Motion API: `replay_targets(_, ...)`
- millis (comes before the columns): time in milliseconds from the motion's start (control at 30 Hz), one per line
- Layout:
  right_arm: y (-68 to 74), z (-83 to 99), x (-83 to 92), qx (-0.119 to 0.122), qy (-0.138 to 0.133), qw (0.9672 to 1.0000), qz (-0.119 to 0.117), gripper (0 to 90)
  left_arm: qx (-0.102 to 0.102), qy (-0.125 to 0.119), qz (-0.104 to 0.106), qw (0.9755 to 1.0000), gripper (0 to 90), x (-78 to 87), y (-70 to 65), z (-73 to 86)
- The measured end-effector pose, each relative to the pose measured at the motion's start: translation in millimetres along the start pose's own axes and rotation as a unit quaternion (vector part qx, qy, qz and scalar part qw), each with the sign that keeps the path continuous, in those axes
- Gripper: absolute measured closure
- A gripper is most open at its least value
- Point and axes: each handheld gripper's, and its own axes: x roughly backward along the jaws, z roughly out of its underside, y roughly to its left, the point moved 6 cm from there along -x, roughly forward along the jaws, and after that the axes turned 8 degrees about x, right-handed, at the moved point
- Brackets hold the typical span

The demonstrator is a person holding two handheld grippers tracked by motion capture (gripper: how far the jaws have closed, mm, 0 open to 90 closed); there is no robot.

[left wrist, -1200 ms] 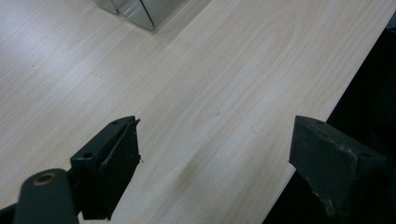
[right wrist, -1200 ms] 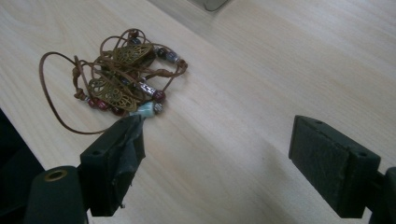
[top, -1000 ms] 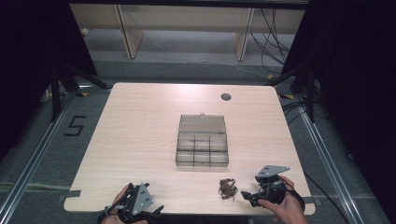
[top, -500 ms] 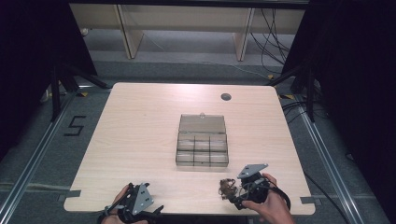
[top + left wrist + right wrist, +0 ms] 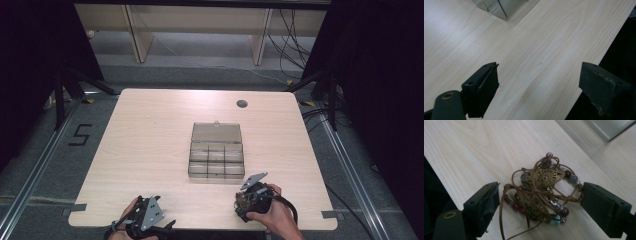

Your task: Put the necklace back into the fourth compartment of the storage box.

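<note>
**Brown-cord bracelet between my right jaws**

Brown cord, beads and a brass butterfly make up the bracelet, lying on the wooden table near its front edge. My right gripper has moved left to it since a second ago; jaws spread, straddling it. My left gripper idles open. Clear compartment box sits just beyond.

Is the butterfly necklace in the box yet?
Not yet. The box already sits open on the table. The right tongs are open around the butterfly necklace, not squeezing it. The left tongs wait open. Grabbing and, probably, dropping it in remain.
</note>
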Motion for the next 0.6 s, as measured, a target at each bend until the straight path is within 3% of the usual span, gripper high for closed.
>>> replay_targets(100, -0.8, -2.8, -4.9, 0.013, -0.003, 0.9999, 0.002, 20.1, 0.002, 0.001, -0.002, 1.0, 15.4, -1.0, -0.8, 1.1)
replay_targets(233, -1.6, -3.9, -0.3, 0.032, -0.004, 0.9994, 0.008, 40.5, 0.001, -0.004, -0.001, 1.0, 15.5, 0.5, -2.0, -0.7)
replay_targets(333, -0.9, -4.0, 0.7, 0.041, -0.007, 0.9991, 0.002, 47.7, -0.003, 0.0, -0.001, 1.0, 15.5, 0.5, -1.4, 0.2)
replay_targets(400, -1.4, -5.4, -0.2, 0.05, -0.009, 0.9987, -0.001, 57.1, -0.004, 0.0, 0.0, 1.0, 15.5, 0.5, -1.1, -0.2)
replay_targets(600, -0.5, -6.2, 1.2, 0.06, -0.002, 0.9982, 0.002, 58.4, 0.001, 0.0, -0.001, 1.0, 15.5, -1.3, -1.5, 0.6)
